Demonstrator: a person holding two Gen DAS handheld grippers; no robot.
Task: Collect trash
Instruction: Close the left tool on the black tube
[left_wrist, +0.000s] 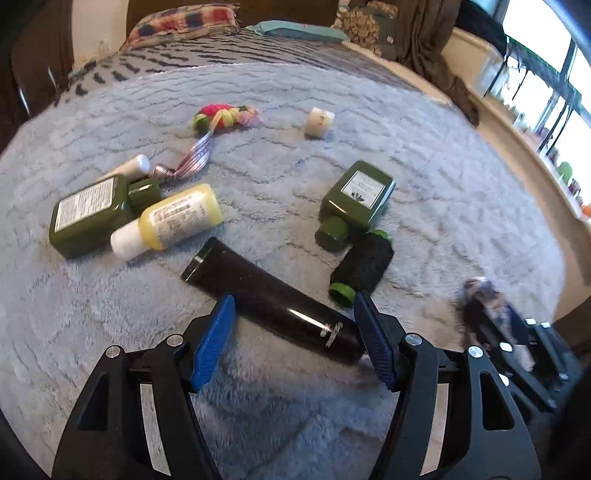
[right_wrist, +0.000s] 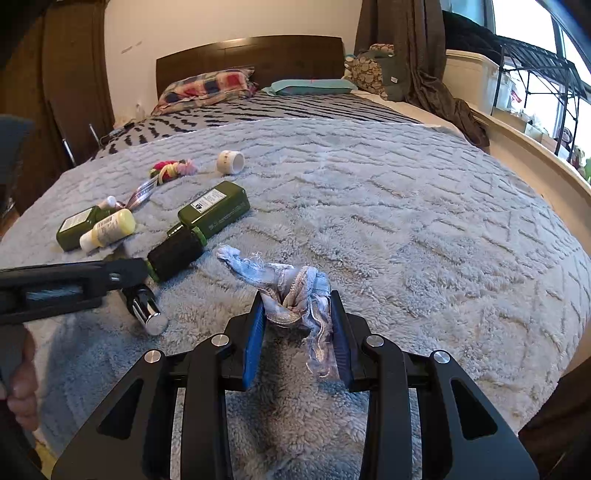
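Note:
A black tube (left_wrist: 266, 295) lies slantwise on the grey fleecy blanket (left_wrist: 332, 92), and my left gripper (left_wrist: 294, 297) stands open astride it with its blue pads (left_wrist: 214, 339) off the tube. The right wrist view shows the tube's chrome end (right_wrist: 147, 314) under that gripper. My right gripper (right_wrist: 297, 295) is shut on a frayed pale blue cloth scrap (right_wrist: 288, 284) resting on the blanket (right_wrist: 406, 221). Two green bottles (left_wrist: 356, 199) (left_wrist: 88, 214), a yellow bottle (left_wrist: 173, 218), a black roll with green ends (left_wrist: 364, 266), a white jar (left_wrist: 319, 122) and a colourful bundle (left_wrist: 221, 116) lie nearby.
A striped ribbon (left_wrist: 195, 158) and a white tube (left_wrist: 129, 166) lie by the left green bottle. Pillows (right_wrist: 207, 88) and a dark headboard (right_wrist: 258, 55) are at the far end. A black rack (right_wrist: 535, 74) stands at the window on the right. A person's hand (right_wrist: 18, 387) is at lower left.

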